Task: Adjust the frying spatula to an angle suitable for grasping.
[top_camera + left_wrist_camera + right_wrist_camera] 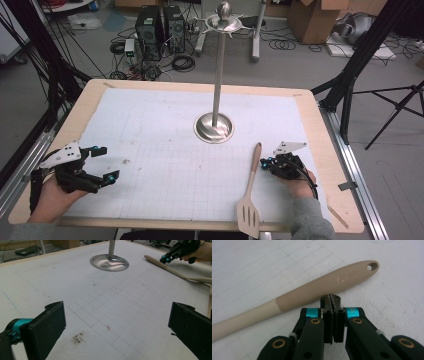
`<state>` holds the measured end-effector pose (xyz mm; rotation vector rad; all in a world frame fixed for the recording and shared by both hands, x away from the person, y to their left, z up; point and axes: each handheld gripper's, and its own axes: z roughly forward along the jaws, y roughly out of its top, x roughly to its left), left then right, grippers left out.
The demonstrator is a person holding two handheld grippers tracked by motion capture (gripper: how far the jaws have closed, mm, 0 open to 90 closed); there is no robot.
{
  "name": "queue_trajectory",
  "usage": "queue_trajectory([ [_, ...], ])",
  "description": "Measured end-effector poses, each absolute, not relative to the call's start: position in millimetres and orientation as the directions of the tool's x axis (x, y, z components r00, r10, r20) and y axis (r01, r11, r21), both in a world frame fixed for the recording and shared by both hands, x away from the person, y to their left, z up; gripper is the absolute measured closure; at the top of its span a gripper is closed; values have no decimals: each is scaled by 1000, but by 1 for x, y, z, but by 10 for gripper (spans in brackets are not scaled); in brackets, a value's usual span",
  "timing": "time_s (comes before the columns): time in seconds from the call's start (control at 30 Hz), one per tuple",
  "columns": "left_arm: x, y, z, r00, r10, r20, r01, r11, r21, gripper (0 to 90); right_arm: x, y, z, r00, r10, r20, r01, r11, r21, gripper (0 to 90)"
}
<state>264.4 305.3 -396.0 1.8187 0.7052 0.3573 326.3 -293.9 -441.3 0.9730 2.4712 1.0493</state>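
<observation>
- While the spatula (251, 192) lies flat on the table (165, 150), near the steel stand (215, 125), its handle tip points toward that stand's base and its slotted blade toward the person.
- Right gripper (333, 301), clenched on nothing, sits just beside the upper handle, crosswise to its long axis.
- Left gripper (102, 163), released wide, rests well apart from the stand, much farther from the spatula.

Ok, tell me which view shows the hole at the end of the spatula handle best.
The right gripper view: the spatula lies close up, its hanging hole clear beyond the shut right gripper. The high view shows the whole spatula beside that gripper, too small for the hole. The left gripper view shows its handle far off, the hole not discernible.
</observation>
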Motion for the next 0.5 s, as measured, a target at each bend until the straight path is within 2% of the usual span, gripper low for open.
queue_trajectory([
  [0.27, 254, 317, -396, 751, 653, -93, 300, -212, 930, 18, 339, -281, -439, -759, 651, 23, 440, 486, 755, 897],
  [0.5, 243, 325, -396, 732, 675, -93, 307, -205, 929, 18, 349, -269, -438, -773, 634, 3, 419, 509, 752, 898],
])
